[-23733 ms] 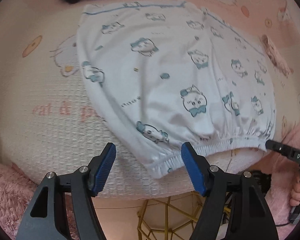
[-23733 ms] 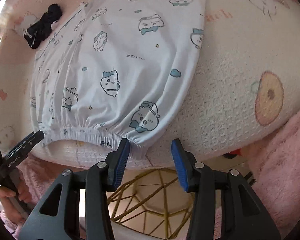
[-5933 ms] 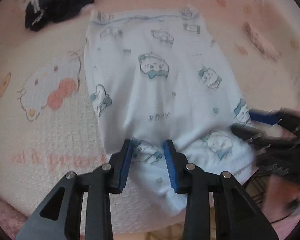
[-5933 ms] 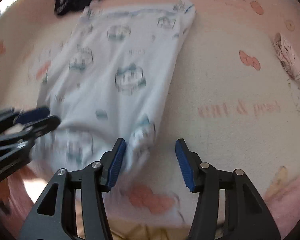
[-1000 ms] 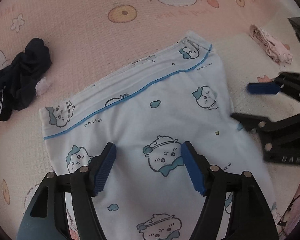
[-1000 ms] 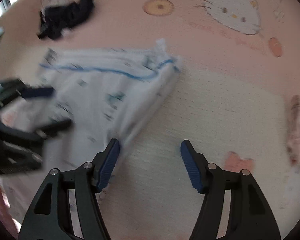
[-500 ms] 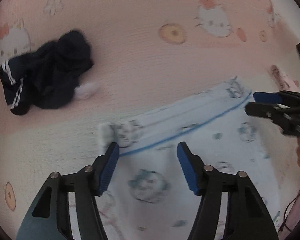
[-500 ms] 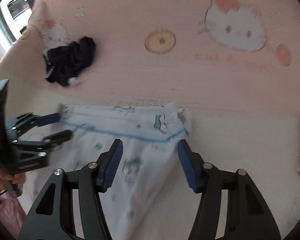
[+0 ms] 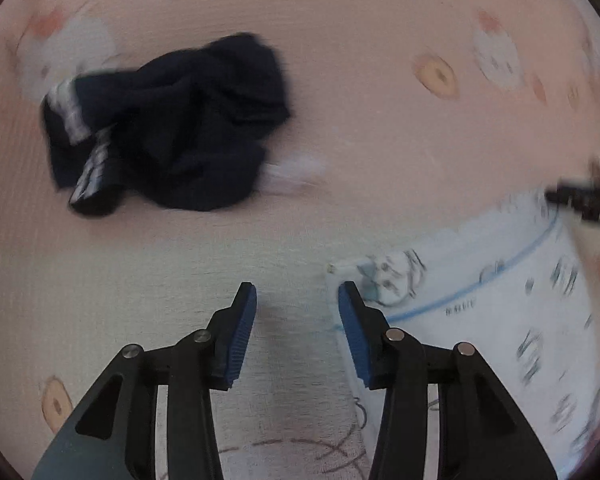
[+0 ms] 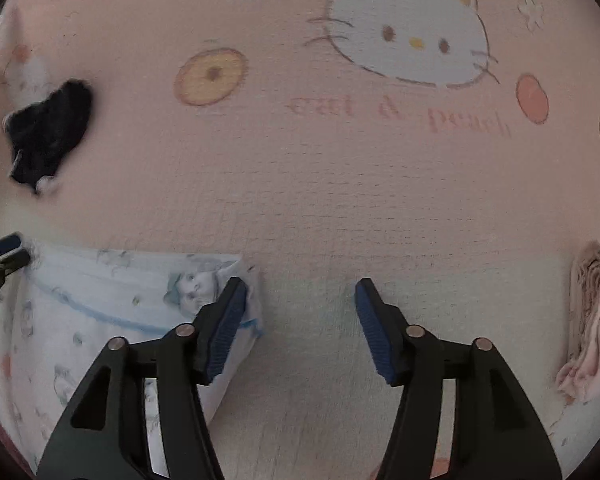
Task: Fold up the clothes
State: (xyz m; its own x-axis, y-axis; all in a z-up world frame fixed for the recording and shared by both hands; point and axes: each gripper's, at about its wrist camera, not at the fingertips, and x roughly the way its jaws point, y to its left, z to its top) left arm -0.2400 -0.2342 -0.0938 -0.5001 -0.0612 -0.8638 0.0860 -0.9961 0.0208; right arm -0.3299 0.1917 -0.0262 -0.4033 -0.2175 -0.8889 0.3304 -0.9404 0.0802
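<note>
A pale blue garment (image 9: 492, 320) with cartoon prints and a blue stripe lies flat on the pink blanket (image 9: 360, 128). My left gripper (image 9: 297, 292) hovers at its far left corner, jaws closing. The right pad overlaps the garment's edge, and only bare blanket shows between the pads. In the right wrist view the garment (image 10: 112, 312) fills the lower left. My right gripper (image 10: 300, 284) stands open at the far right corner, its left finger over the cloth's edge and nothing between the pads. Each gripper shows at the edge of the other's view, the right gripper (image 9: 584, 200) and the left gripper (image 10: 4, 252).
A crumpled dark navy garment (image 9: 168, 128) with white stripes lies beyond the pale one to the left; the right wrist view also catches this navy garment (image 10: 48, 132). A folded pink cloth (image 10: 592, 320) rests at the right. The blanket carries cat-face and doughnut prints.
Both grippers moved out from over the garment to its far corners, left going left and right going right. The left jaws narrowed. The navy garment looms larger in the left view.
</note>
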